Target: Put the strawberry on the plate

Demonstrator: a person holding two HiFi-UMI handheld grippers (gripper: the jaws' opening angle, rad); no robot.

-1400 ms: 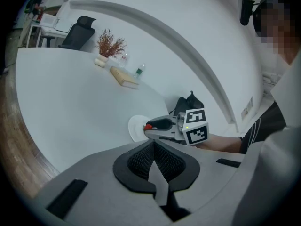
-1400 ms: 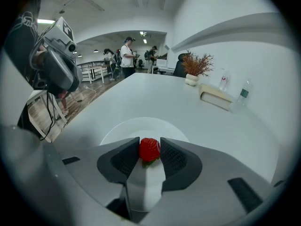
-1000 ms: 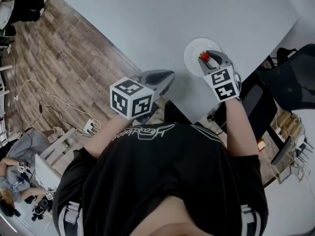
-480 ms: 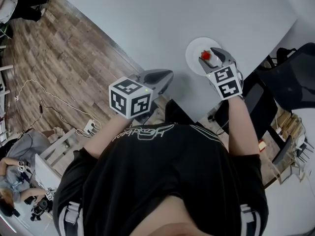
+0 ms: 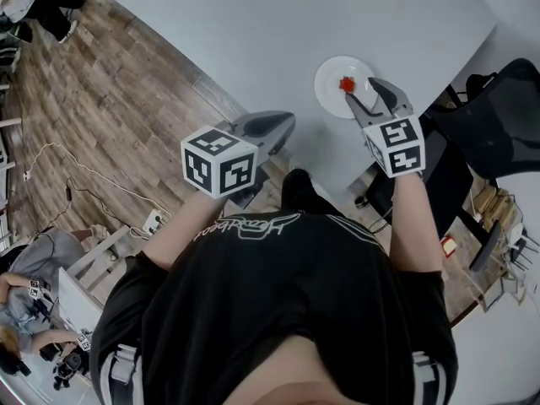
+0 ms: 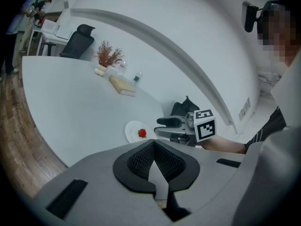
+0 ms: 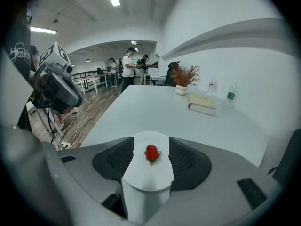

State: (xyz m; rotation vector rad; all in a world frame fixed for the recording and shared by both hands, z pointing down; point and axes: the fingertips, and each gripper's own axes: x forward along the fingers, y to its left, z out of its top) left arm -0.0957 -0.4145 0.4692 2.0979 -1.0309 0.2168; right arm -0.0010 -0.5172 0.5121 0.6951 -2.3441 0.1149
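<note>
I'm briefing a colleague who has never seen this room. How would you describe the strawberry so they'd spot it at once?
Start at the big pale grey table. Near the edge closest to the person sits a round white plate. The strawberry lies near the middle of it: small, bright red, and the only thing on the plate.

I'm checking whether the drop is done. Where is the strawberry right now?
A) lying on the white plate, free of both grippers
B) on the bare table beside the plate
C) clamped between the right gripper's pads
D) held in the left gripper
A: the strawberry lies on the plate. The right gripper, whose jaws have just been opening, stands wide apart with nothing between its pads and the berry beyond their tips.
</note>
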